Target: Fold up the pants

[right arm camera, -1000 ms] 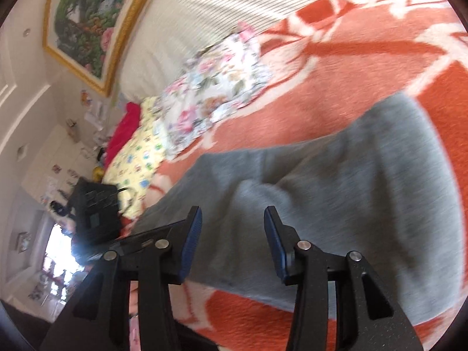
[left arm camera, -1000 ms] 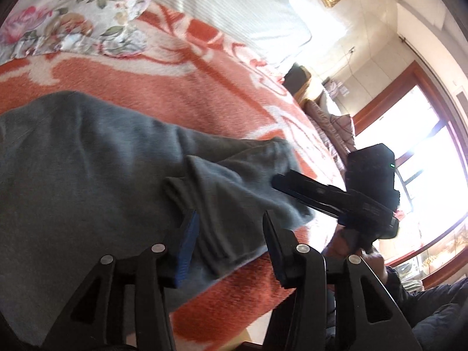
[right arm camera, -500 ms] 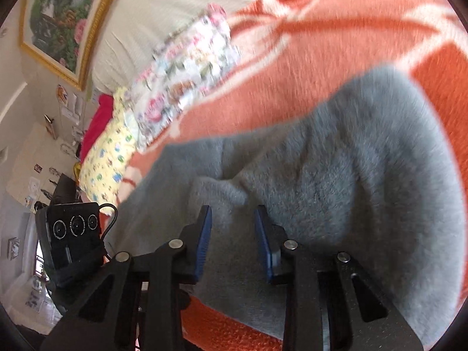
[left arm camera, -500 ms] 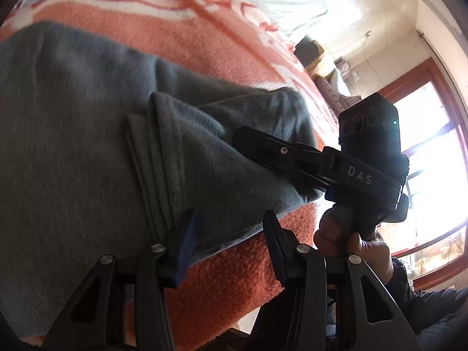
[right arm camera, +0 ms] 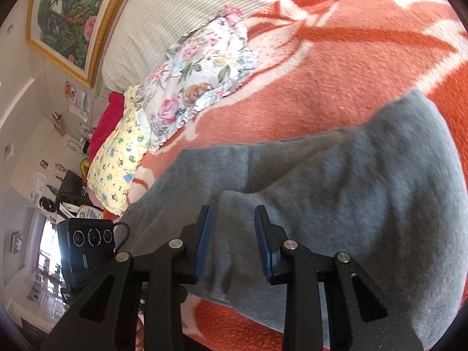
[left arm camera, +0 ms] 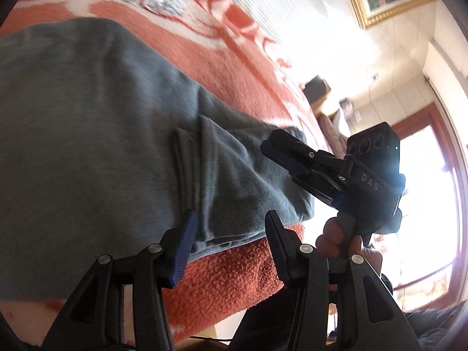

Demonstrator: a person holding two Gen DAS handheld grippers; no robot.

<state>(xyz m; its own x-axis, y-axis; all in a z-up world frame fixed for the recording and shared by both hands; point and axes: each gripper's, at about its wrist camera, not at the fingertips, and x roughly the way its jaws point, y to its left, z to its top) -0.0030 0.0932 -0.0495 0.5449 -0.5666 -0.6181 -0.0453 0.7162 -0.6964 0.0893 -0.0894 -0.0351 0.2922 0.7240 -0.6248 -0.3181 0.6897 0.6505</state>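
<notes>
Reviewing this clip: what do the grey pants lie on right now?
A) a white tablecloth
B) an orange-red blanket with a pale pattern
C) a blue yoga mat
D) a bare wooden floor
B: the grey pants are spread over the orange-red blanket with pale markings, which shows around their edges in both wrist views.

A big bed (right arm camera: 336, 93) holds everything. It is covered with a fuzzy orange blanket (left arm camera: 234, 275) that has white shapes on it. Grey pants (right arm camera: 365, 193) lie flat on the blanket, close to the near edge of the bed, with one part folded over. Farther back, a flowery pillow (right arm camera: 199, 76) rests on the blanket. Just beside it lies a yellow pillow (right arm camera: 120, 158) with little pictures.
</notes>
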